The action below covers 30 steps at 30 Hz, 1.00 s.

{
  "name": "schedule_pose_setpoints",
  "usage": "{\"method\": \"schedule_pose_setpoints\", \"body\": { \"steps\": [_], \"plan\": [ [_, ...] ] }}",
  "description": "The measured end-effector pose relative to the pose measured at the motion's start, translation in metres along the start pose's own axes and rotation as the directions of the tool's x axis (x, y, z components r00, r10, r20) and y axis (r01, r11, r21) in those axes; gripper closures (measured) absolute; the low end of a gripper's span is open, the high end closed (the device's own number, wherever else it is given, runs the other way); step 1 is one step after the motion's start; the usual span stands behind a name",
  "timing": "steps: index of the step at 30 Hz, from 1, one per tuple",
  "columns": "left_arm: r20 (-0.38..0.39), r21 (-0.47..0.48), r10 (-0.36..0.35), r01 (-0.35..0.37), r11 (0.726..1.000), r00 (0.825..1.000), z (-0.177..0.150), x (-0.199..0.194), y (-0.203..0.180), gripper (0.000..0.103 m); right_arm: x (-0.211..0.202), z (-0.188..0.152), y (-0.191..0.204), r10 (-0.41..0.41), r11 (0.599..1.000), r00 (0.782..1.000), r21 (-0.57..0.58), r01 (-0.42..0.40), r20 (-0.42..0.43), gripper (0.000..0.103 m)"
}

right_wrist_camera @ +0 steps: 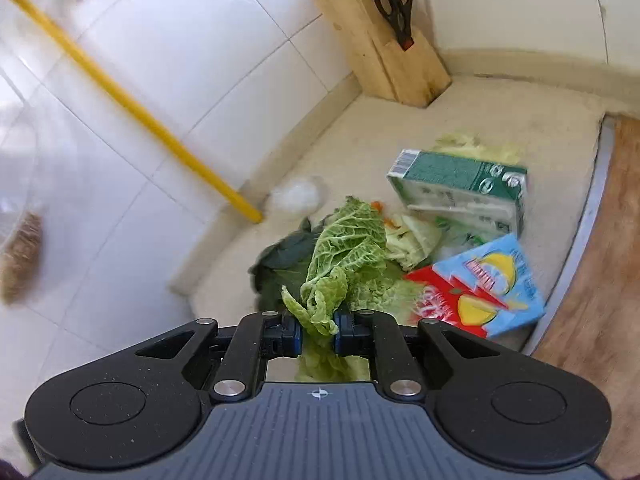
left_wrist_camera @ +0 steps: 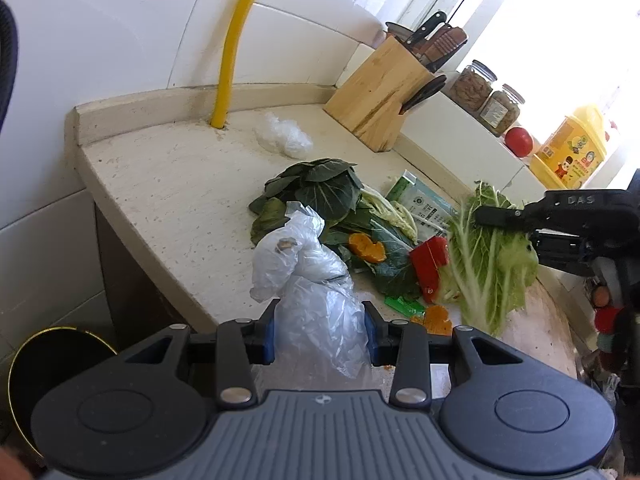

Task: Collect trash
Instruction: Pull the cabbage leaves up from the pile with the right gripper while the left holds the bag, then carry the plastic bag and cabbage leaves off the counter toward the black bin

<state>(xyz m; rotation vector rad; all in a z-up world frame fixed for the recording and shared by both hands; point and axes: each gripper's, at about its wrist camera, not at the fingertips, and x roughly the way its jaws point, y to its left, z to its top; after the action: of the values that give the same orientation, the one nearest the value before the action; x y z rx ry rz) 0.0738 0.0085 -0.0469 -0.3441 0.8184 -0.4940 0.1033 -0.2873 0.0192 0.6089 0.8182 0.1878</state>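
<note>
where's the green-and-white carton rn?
Right wrist view: green-and-white carton lies on the countertop, right of centre, between the knife block and the red-and-blue carton.

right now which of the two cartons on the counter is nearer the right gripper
The red and blue juice carton, lying flat just beside the right gripper, which is shut on a cabbage leaf. The green and white carton lies farther back, toward the knife block.

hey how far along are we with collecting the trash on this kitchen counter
Early stage. Nothing visibly binned yet; the black bin sits below the counter edge. In hand: the left claw grips a clear plastic bag, and the right claw grips a cabbage leaf. Left on the counter: dark greens, orange peel, the green carton, the red and blue carton and a crumpled plastic wad.
</note>
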Motion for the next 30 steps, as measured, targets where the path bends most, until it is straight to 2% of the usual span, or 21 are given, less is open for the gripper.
{"method": "schedule_pose_setpoints", "body": {
  "steps": [4,7,14,22,30],
  "plan": [
    [0.004,-0.010,0.009,-0.009,1.000,1.000,0.000,-0.003,0.005,0.067,-0.008,0.000,0.005,0.088,0.996,0.996,0.029,-0.089,0.024,0.085],
    [0.011,-0.016,0.025,-0.025,1.000,1.000,-0.001,-0.007,0.008,0.067,-0.004,-0.001,0.015,0.102,0.995,0.995,0.001,-0.102,0.024,0.085],
    [0.052,-0.037,0.078,-0.076,0.996,0.996,-0.002,-0.027,0.024,0.067,0.019,-0.011,0.044,0.176,0.984,0.984,-0.029,-0.177,-0.036,0.085],
    [0.118,-0.086,0.208,-0.198,0.976,0.971,-0.007,-0.066,0.060,0.067,0.056,-0.027,0.092,0.276,0.956,0.952,-0.065,-0.286,-0.135,0.085],
    [0.164,-0.117,0.286,-0.269,0.956,0.944,-0.010,-0.102,0.090,0.067,0.084,-0.046,0.138,0.343,0.926,0.915,-0.090,-0.368,-0.211,0.085]
  ]
}}
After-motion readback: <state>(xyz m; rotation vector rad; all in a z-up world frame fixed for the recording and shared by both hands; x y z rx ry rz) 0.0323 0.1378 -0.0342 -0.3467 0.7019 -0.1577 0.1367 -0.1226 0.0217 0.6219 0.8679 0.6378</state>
